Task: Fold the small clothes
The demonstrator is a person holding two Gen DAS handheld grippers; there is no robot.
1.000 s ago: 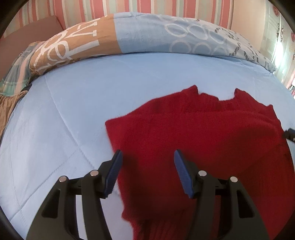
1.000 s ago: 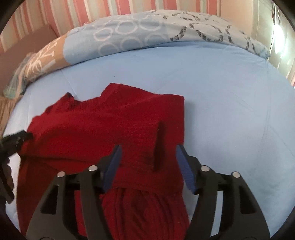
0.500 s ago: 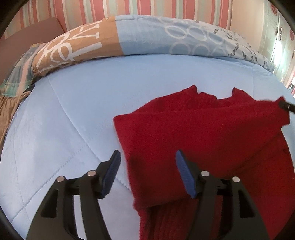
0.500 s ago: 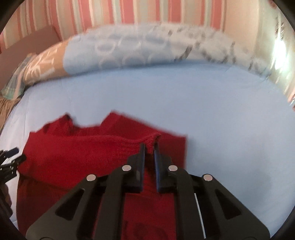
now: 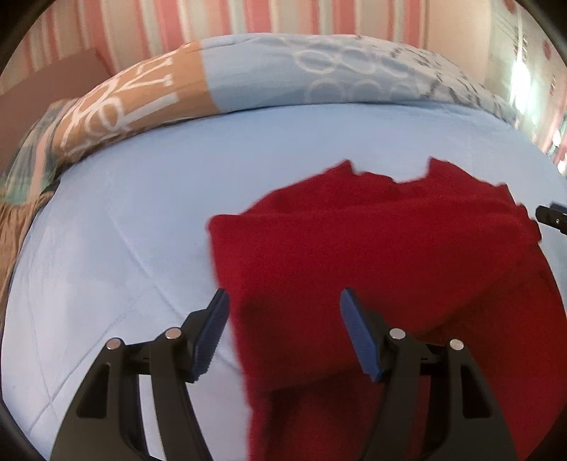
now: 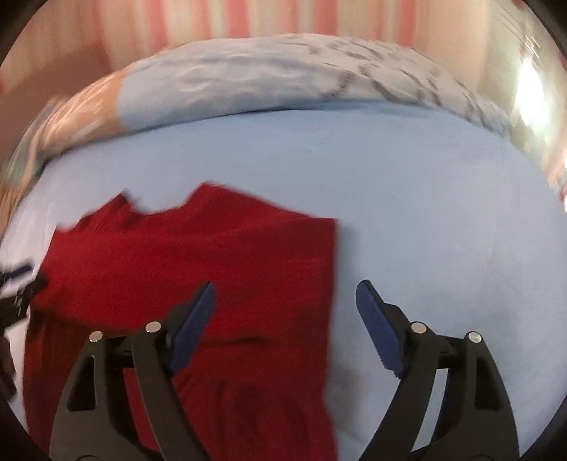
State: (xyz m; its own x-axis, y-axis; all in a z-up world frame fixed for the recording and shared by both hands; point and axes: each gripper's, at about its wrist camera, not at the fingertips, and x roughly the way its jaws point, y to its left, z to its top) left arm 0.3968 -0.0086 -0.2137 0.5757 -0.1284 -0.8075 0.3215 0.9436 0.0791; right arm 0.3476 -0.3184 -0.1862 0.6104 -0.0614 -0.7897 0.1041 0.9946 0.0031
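A small red knitted sweater (image 5: 372, 255) lies on the light blue bed sheet (image 5: 124, 220), with both sleeves folded in over the body. My left gripper (image 5: 283, 333) is open and empty, its jaws straddling the sweater's left folded edge. My right gripper (image 6: 285, 329) is open and empty above the sweater's right folded edge (image 6: 212, 266). The right gripper's tip shows at the right rim of the left wrist view (image 5: 553, 216). The left gripper shows at the left rim of the right wrist view (image 6: 17, 290).
A rolled quilt (image 5: 283, 74) in blue, brown and white lies across the far side of the bed, below a pink striped wall (image 5: 248, 17). Bare sheet (image 6: 443, 212) lies right of the sweater. A plaid cloth (image 5: 21, 166) sits at the far left.
My right gripper shut on the right sleeve, carried it in over the body, then opened and let it go. My left gripper stayed open and drew back slightly.
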